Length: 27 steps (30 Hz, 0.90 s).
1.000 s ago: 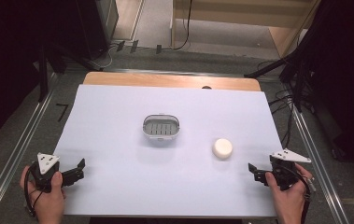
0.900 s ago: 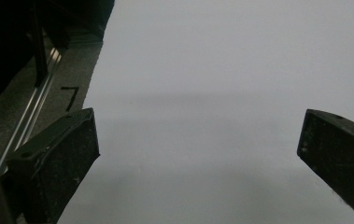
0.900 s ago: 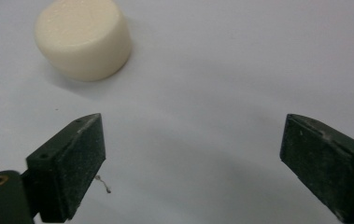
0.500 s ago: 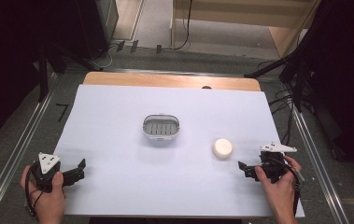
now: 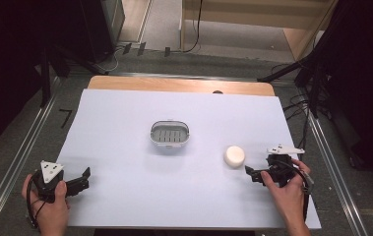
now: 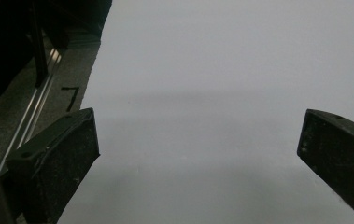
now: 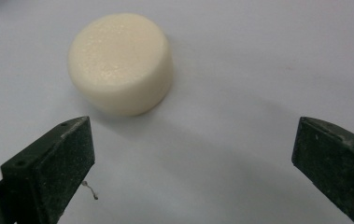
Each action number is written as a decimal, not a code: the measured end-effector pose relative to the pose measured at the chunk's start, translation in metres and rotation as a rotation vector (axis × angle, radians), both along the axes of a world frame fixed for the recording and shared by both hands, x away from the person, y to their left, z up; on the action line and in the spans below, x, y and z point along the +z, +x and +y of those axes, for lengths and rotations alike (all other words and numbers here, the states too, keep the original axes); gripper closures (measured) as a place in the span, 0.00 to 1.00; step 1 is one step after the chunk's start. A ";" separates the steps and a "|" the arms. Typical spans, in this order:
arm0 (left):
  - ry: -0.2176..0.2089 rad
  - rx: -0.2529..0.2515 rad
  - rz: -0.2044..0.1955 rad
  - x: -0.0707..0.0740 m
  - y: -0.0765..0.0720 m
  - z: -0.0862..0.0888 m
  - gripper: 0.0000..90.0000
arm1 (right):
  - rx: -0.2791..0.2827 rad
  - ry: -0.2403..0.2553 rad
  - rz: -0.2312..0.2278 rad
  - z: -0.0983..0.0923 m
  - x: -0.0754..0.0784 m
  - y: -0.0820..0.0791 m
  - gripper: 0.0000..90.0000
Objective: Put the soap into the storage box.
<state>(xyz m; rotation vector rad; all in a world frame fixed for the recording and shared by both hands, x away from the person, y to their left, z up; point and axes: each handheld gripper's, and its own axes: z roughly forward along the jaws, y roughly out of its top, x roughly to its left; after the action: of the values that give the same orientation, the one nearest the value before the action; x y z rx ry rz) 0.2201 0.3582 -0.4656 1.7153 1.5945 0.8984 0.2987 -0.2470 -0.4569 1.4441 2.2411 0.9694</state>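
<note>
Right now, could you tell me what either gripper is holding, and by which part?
Nothing: the right gripper is open short of the soap; the left gripper is open, empty.

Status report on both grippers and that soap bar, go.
Right gripper open, jaws just widened, nothing between them, short of the soap bar. Left gripper open, idle over bare white table. Soap dish mid-table, empty. Path clear.

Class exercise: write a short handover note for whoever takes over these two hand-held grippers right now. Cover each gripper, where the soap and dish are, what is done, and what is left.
Right hand-held gripper: open, its jaws have just been opening; nothing between them, the round soap bar lies just ahead.
Left hand-held gripper: open, empty, over the white table cover.
Soap dish: mid-table, empty, apart from the soap.
Done: approach to the soap.
Left: probably grasp the soap and set it in the dish.
</note>
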 end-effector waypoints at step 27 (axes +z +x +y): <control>-0.018 -0.005 0.004 0.000 0.001 0.001 0.00 | 0.066 -0.013 0.034 0.038 -0.002 0.016 0.01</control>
<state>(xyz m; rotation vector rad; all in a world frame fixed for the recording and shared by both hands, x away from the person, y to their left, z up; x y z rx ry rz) 0.2206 0.3595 -0.4657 1.7087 1.5954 0.8768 0.3147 -0.2093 -0.4592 1.4001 2.3285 0.9546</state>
